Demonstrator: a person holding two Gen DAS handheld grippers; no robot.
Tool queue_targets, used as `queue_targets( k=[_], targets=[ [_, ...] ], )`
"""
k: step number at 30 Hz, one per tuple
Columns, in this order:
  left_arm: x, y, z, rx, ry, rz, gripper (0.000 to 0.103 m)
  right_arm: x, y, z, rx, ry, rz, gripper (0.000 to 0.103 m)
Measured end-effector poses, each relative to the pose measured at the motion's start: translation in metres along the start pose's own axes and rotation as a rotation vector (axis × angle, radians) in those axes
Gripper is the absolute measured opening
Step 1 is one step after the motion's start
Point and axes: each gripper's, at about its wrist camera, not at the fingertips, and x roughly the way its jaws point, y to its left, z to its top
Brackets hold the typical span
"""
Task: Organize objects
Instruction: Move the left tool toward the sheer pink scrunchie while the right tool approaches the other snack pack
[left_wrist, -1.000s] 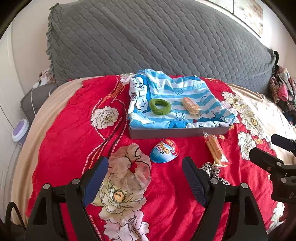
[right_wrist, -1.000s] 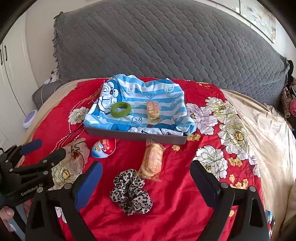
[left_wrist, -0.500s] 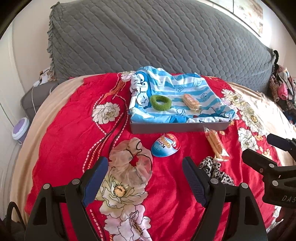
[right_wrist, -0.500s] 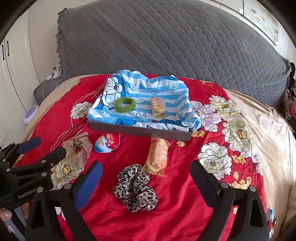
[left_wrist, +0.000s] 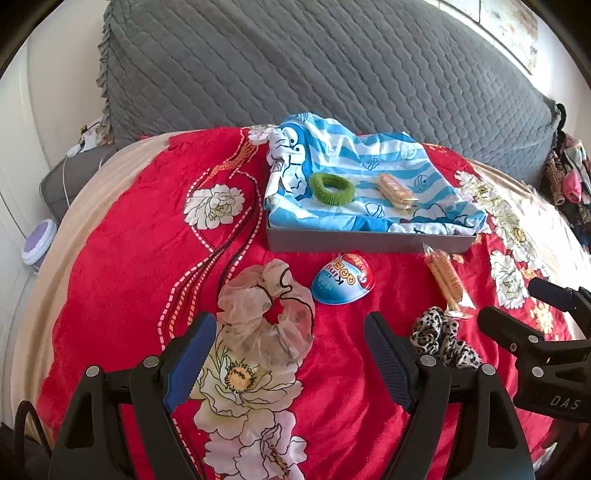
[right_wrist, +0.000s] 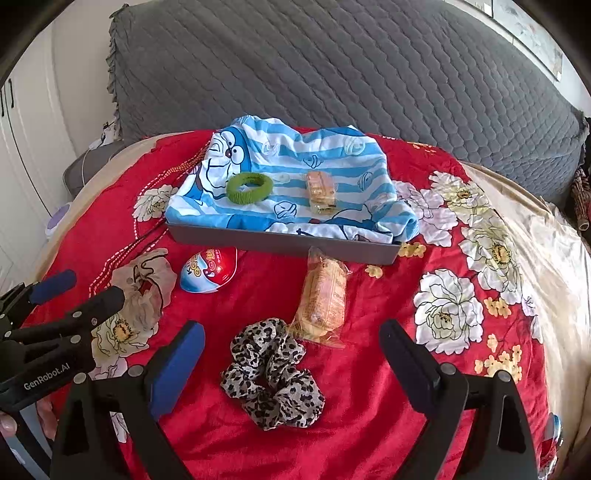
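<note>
Both grippers hovered with jaws apart and empty: the left gripper (left_wrist: 290, 354) over the sheer scrunchie (left_wrist: 266, 314), the right gripper (right_wrist: 291, 363) over the leopard scrunchie (right_wrist: 271, 376). Both lay near the cloth-lined tray (right_wrist: 280, 242), where the green scrunchie (right_wrist: 249, 187) and a snack pack (right_wrist: 320, 192) sat, probably sorted.

A bed with a red floral bedspread (left_wrist: 122, 266) fills the near and middle field, backed at the far side by a grey quilted headboard cover (left_wrist: 295, 66). At far left stand a grey bedside stand (left_wrist: 62, 177) with white cables and a round lilac-topped container (left_wrist: 37, 245); clothing (left_wrist: 570, 177) hangs at far right.
</note>
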Motion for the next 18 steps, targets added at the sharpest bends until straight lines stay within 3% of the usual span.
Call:
queue_targets(
  k=[9, 11, 15, 18],
  targets=[
    [0.011, 0.002, -0.005, -0.001, 0.018, 0.001, 0.083, 0.008, -0.003, 0.0, 0.011, 0.012, 0.002, 0.096],
    [0.013, 0.003, -0.006, -0.004, 0.021, 0.0, 0.084, 0.009, -0.005, 0.0, 0.016, 0.014, 0.001, 0.102],
    [0.013, 0.002, -0.006, -0.004, 0.017, -0.006, 0.102, 0.012, -0.006, -0.001, 0.014, 0.017, -0.001, 0.102],
    [0.013, 0.002, -0.006, -0.005, 0.012, -0.011, 0.102, 0.012, -0.005, -0.001, 0.013, 0.016, -0.001, 0.102]
  ],
)
